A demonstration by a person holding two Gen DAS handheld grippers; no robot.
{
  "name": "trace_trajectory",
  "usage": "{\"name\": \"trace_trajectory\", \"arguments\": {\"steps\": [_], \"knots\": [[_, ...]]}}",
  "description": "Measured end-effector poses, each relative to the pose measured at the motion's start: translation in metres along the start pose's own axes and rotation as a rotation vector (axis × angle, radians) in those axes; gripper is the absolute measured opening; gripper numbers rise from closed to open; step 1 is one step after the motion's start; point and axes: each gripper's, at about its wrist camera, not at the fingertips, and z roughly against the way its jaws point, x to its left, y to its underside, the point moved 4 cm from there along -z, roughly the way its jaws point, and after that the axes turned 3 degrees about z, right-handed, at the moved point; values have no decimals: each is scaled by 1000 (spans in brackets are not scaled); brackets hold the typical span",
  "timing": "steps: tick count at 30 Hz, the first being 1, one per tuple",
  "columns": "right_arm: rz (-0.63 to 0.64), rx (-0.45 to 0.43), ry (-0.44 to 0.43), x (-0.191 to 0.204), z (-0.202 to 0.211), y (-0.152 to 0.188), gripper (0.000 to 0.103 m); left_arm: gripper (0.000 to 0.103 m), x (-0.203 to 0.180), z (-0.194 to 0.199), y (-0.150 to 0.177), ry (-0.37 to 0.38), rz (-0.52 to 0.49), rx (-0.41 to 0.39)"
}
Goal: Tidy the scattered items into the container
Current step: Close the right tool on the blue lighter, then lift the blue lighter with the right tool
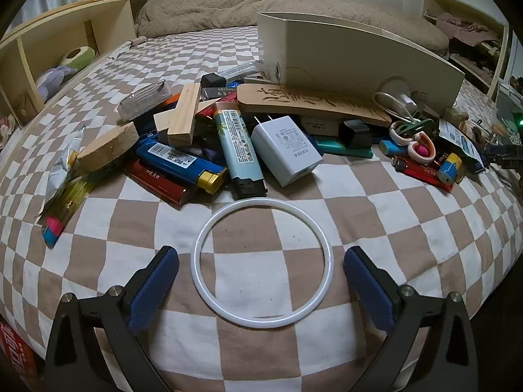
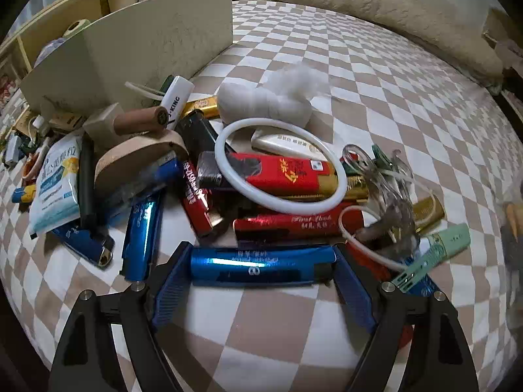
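Observation:
In the left wrist view a white ring (image 1: 258,202) lies flat on the checked bedsheet (image 1: 376,215). My left gripper (image 1: 261,274) stands open around it, with a gap between each blue pad and the ring. Behind the ring is a heap of lighters, a white charger (image 1: 287,150) and wooden blocks (image 1: 184,114), in front of the cream box (image 1: 327,52). In the right wrist view my right gripper (image 2: 261,266) is shut on a shiny blue lighter (image 2: 261,261), gripped end to end and lying crosswise. Just beyond it are red lighters and another white ring (image 2: 294,209).
The cream box (image 2: 147,32) stands upright at the back left of the right wrist view. A cotton wad (image 2: 264,101), a mint clip (image 2: 438,248) and a clear clip (image 2: 392,202) lie nearby. A wooden shelf (image 1: 65,32) runs along the bed's left; a beige blanket (image 1: 228,3) lies behind.

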Motion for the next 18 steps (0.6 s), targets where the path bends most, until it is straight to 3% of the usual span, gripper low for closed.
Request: {"name": "trace_trajectory", "arguments": {"steps": [9, 18], "knots": [[-99, -7, 52, 11, 7, 13, 83, 102, 0, -2, -1, -7, 13, 9], [-204, -71, 113, 21, 30, 35, 84, 102, 3, -6, -5, -33, 25, 14]]}}
